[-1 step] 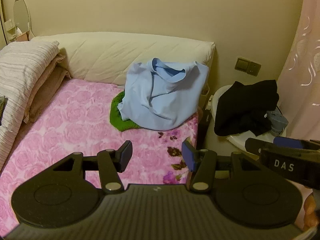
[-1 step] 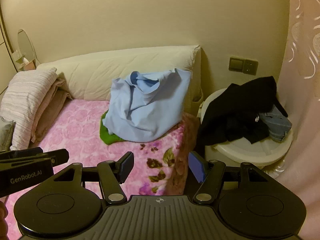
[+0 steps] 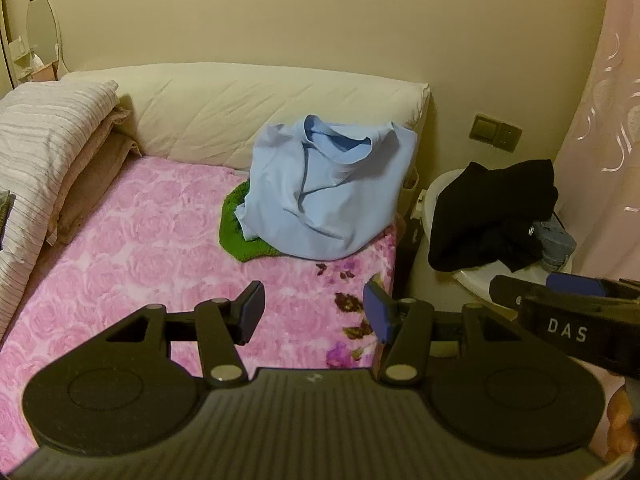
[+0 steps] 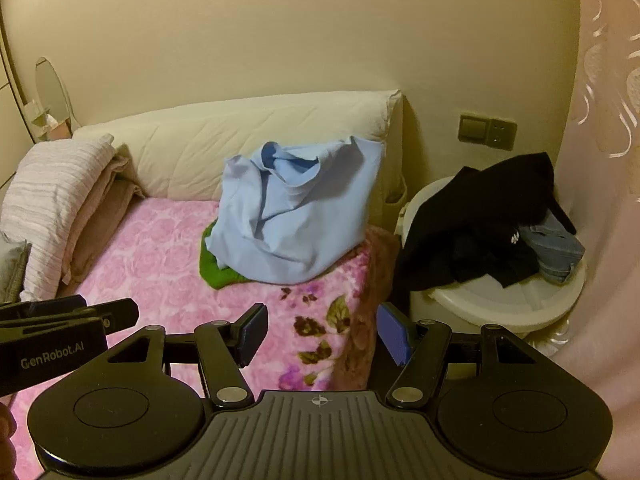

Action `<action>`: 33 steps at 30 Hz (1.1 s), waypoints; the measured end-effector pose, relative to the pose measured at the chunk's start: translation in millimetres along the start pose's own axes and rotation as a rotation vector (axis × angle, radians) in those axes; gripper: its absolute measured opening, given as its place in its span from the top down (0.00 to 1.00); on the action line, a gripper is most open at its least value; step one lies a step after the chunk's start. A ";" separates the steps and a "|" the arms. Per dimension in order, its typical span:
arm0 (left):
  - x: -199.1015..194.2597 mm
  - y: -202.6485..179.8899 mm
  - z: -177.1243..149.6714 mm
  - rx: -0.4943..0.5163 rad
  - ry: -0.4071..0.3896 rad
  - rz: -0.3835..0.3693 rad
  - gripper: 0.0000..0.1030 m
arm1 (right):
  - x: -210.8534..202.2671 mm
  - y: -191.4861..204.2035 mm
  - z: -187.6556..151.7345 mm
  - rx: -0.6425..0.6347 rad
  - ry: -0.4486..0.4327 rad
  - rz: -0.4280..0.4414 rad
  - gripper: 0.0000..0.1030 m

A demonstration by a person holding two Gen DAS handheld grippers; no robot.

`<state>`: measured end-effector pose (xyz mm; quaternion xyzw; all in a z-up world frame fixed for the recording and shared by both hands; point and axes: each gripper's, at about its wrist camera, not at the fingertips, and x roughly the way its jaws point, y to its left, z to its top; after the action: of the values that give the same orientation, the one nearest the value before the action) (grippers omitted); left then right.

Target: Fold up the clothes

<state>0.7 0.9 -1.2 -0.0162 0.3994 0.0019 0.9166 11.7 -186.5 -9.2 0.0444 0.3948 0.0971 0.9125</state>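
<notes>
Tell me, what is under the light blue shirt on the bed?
A green cloth shows under the light blue shirt, on the pink blanket. Most of it is covered, so its kind is unclear.

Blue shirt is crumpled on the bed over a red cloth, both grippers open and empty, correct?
Not quite: the cloth under the blue shirt is green, not red, as the left wrist view shows. The shirt is crumpled on the bed, and the left gripper and right gripper are open and empty.

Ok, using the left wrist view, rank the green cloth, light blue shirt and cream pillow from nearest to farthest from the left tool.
1. Green cloth, ahead on the pink blanket.
2. Light blue shirt, heaped on it.
3. Cream pillow, against the wall.
</notes>
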 end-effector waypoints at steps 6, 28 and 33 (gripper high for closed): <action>5.7 4.0 -1.1 -0.014 0.003 -0.004 0.51 | 3.4 7.7 2.9 -0.001 -0.001 -0.013 0.38; 23.0 28.7 -6.1 -0.055 0.047 -0.012 0.50 | 16.8 21.4 8.8 -0.025 0.003 -0.018 0.38; 27.1 33.2 -4.7 -0.067 0.044 -0.007 0.50 | 22.4 27.1 12.9 -0.041 0.004 -0.017 0.38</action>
<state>15.2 33.7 -25.1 -0.0483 0.4192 0.0115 0.9065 32.2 -155.4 -12.1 0.0221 0.3950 0.0975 0.9132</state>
